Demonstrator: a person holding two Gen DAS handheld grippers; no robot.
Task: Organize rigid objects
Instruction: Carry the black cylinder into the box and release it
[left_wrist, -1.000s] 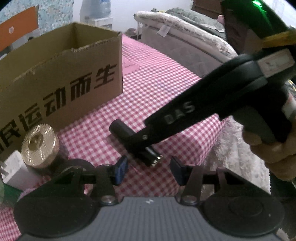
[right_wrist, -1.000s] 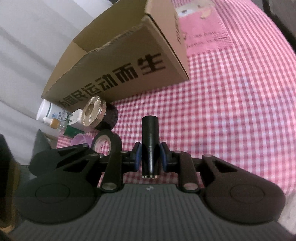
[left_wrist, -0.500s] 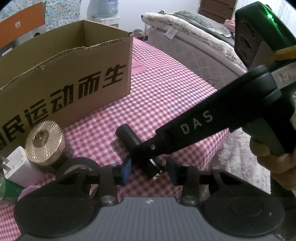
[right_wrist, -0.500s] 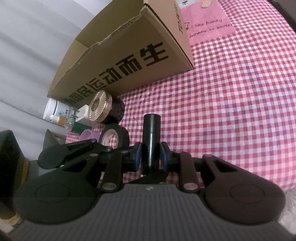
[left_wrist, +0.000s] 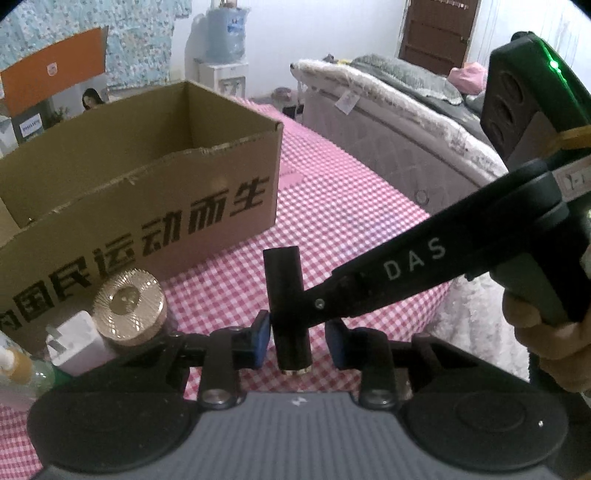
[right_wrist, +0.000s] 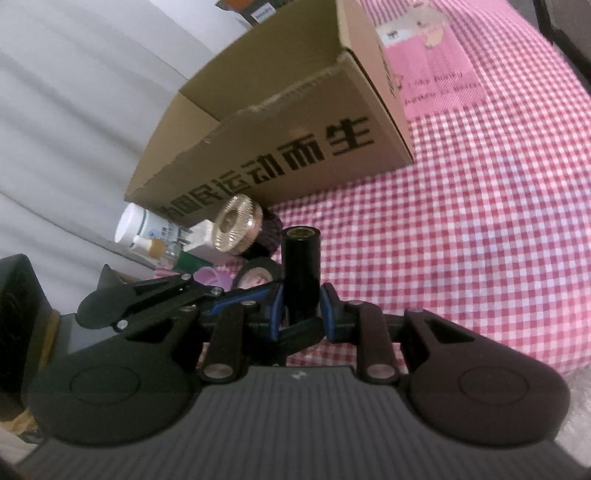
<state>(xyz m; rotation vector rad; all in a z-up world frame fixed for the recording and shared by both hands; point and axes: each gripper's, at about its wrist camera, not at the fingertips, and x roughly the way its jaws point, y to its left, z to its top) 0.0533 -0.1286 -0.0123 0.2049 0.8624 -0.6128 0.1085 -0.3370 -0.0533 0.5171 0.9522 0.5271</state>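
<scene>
Right claw (right_wrist: 301, 314) clamped on black cylinder (right_wrist: 300, 269), pads across mid-barrel, brass-rimmed end pointing toward cardboard box (right_wrist: 295, 122). Left claw (left_wrist: 297, 341) had just been closing round same cylinder near brass end. One pad touched it and other stood just clear, so no grip there. Cylinder appeared clear of desk (right_wrist: 461, 240), in front of box's printed wall. Gold-lidded jar (left_wrist: 127, 306) sat just before box. Judged: cylinder stiff, light, smooth-sided, likely to pivot or slip. Best taken mid-barrel, pads square to sides, not at rim.
</scene>
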